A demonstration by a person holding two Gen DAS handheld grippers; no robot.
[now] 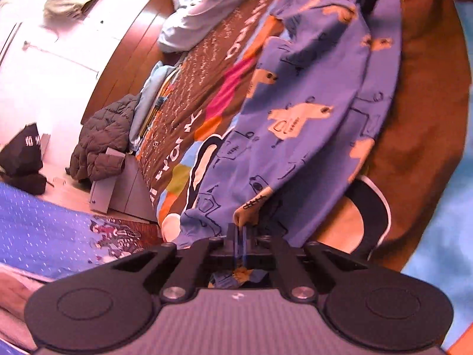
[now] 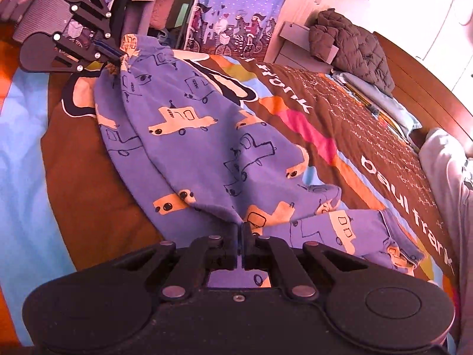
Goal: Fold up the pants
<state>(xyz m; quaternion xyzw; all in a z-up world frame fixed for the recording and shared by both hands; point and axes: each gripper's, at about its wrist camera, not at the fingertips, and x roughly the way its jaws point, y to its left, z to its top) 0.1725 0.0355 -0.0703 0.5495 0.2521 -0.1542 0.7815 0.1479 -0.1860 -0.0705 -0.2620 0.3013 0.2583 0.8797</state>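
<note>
Bedspread [image 2: 340, 124] lies bare beyond the pants [image 2: 207, 136] (puffy jacket [image 2: 351, 47] far off).

Blue car-print pants [image 2: 207, 136] on patterned brown bedspread [image 2: 340, 124]

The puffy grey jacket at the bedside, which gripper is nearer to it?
Left, by a modest margin. The left gripper pinches the pants at the bed's foot, by the jacket; the right gripper pinches their opposite end.

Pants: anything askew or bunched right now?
Yes. The pants are not flat on the bedspread: they hang stretched between the left gripper, pinching one end, and the right gripper, pinching the other. Cloth puckers at both pinches, and a section beside the right gripper lies rumpled and skewed.
</note>
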